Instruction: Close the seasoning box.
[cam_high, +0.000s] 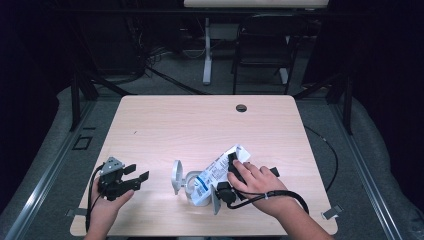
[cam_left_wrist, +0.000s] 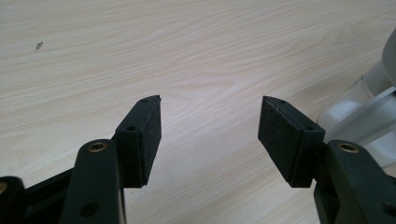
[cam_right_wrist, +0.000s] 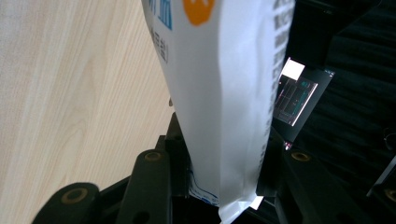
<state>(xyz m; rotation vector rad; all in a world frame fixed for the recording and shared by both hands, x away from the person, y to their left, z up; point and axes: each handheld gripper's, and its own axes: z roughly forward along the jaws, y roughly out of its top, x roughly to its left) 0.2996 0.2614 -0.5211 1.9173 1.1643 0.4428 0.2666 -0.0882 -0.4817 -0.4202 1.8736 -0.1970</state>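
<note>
your right gripper (cam_high: 235, 172) is clamping the white pouch (cam_high: 220, 172), its jaws pressing both flat faces near the sealed end; in the right gripper view the pouch (cam_right_wrist: 224, 93) is rising straight out from between them. the pouch's far end is resting by the clear jar (cam_high: 192, 186). it is looking soft, light and slick, likely to buckle, so you are wise taking it at the stiffer seam. your left gripper (cam_high: 131, 180) is standing open and holding nothing, the jar (cam_left_wrist: 364, 98) just off its right jaw.

A white pouch (cam_right_wrist: 224, 93) with blue print and an orange spot; black tongs (cam_right_wrist: 219, 186).
</note>
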